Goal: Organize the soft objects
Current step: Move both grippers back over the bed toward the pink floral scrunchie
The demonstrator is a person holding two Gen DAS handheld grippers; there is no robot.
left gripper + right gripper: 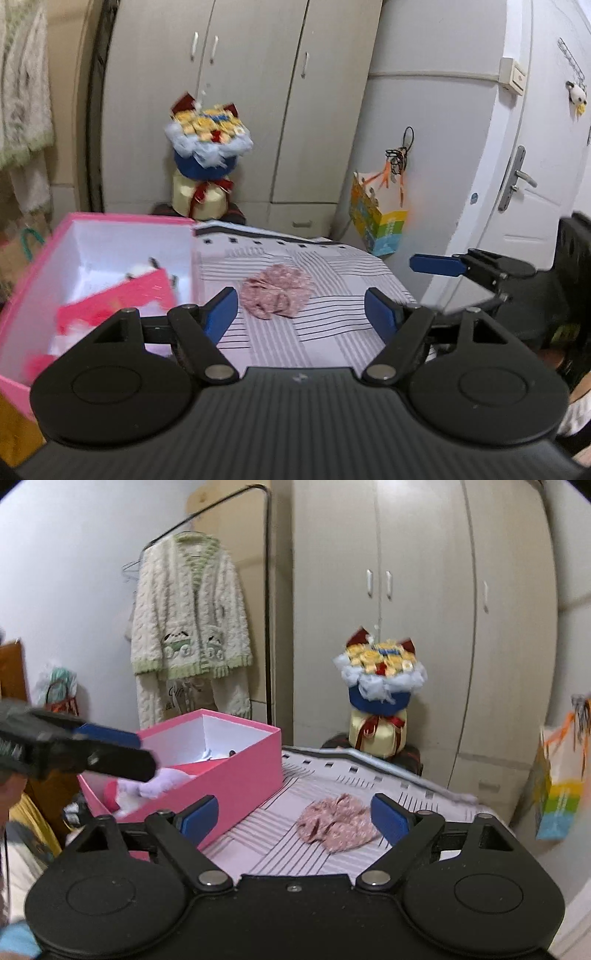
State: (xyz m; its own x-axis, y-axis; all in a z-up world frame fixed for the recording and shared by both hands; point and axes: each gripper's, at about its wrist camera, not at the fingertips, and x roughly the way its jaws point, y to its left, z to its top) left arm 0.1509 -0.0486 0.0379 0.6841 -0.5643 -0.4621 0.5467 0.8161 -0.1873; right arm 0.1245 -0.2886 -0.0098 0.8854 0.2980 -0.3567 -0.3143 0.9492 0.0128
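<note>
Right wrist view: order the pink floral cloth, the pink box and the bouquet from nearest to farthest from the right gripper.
1. Pink floral cloth: on the striped cover, just ahead of the right gripper, toward its right finger.
2. Pink box: ahead to the left.
3. Bouquet: farthest, against the wardrobe.

The pink box (110,236) contents are blurred, its near corner hidden behind the left gripper (301,314).

No readable text, label, brand or number in either view. Colourful paper bag (376,218) bears print, too blurred to read. Small pale mark on left gripper's black housing (297,378), not legible.
</note>
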